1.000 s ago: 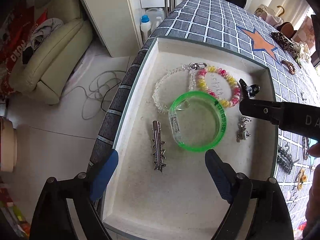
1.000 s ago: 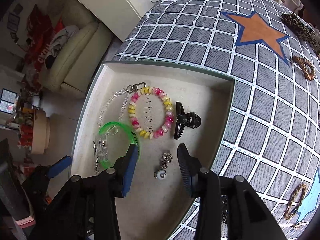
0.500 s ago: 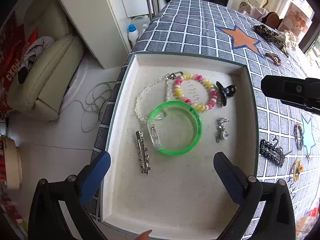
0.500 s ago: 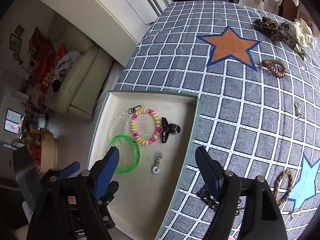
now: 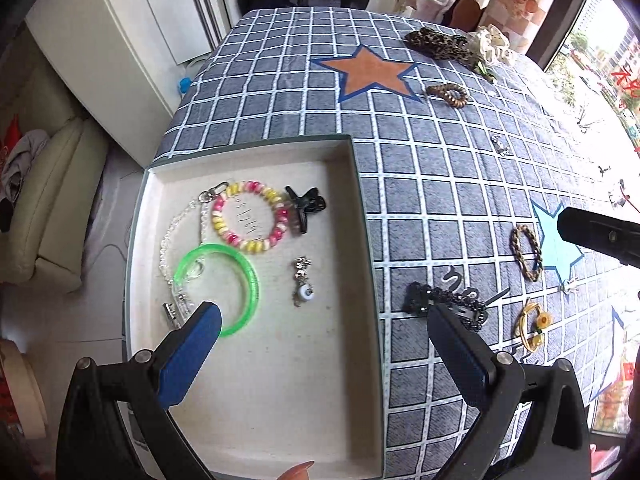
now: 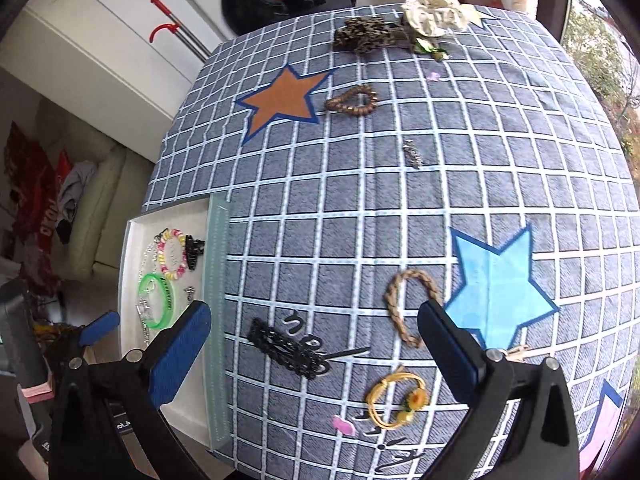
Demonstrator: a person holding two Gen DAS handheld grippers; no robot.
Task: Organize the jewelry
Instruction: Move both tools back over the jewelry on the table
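A white tray at the table's left edge holds a green bangle, a pink-yellow bead bracelet, a clear bead chain, a black claw clip, a small charm and a metal clip. My left gripper is open and empty above the tray's right wall. My right gripper is open and empty above a black hair clip, a braided tan bracelet and a yellow flower bracelet on the cloth.
The checked blue tablecloth has orange and blue stars. On it lie a brown coil hair tie, a leopard scrunchie, a white scrunchie and a small silver piece. A sofa and floor lie left of the table.
Both grippers have pulled up and away from the tray and swung right over the cloth. My right gripper's jaws opened wide. The tray's contents have not moved.
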